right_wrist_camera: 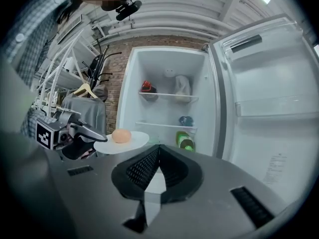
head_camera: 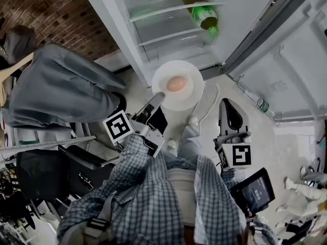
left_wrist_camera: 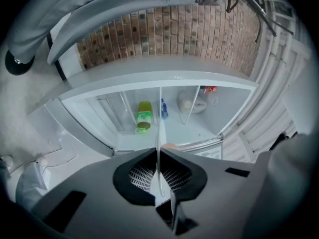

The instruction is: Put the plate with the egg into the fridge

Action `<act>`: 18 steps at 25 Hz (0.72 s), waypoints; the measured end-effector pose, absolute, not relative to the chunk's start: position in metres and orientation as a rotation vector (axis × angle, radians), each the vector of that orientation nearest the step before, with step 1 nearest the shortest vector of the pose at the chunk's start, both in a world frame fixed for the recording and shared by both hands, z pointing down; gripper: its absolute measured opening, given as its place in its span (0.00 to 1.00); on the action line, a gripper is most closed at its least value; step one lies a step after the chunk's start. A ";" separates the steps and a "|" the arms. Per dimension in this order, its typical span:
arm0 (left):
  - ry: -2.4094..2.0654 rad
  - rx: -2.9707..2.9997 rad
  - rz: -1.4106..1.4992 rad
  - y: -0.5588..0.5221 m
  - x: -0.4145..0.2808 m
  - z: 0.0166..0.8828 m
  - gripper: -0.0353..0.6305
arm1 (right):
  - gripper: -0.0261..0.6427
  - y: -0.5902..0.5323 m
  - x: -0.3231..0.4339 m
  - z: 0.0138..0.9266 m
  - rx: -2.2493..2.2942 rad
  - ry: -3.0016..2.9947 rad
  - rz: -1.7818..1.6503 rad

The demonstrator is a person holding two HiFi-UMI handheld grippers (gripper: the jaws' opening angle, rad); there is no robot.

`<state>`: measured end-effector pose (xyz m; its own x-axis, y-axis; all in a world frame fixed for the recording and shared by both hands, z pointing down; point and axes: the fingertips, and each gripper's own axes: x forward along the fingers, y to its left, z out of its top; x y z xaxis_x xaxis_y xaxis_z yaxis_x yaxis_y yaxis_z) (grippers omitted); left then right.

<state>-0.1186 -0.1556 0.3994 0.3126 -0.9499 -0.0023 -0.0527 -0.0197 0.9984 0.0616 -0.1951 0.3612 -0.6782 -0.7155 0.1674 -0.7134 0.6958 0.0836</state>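
White round plate [head_camera: 180,100] carrying a brown egg [head_camera: 176,83] sits roughly level in mid-air, just in front of the open white fridge [head_camera: 153,29] and not inside it. Left gripper [head_camera: 156,101] is clenched on the plate's rim. Right gripper [head_camera: 230,106] has its jaws closed on nothing and hangs apart from the plate, near the fridge door [head_camera: 301,70].

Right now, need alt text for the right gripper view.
The left gripper holds a white plate with an egg by its rim, in front of the open fridge. A green bottle sits on a lower shelf; the door stands open at right. The right gripper, in the foreground, is shut and empty.
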 end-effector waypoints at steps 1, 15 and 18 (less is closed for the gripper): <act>-1.017 1.388 -0.963 -0.162 -0.120 0.400 0.08 | 0.05 -0.203 0.059 0.360 1.133 -2.729 -0.036; -1.157 1.313 -1.106 -0.243 -0.116 0.389 0.08 | 0.05 -0.312 0.025 0.333 0.858 -2.891 -0.204; -1.186 1.303 -1.128 -0.256 -0.115 0.387 0.08 | 0.05 -0.321 0.020 0.331 0.791 -2.906 -0.235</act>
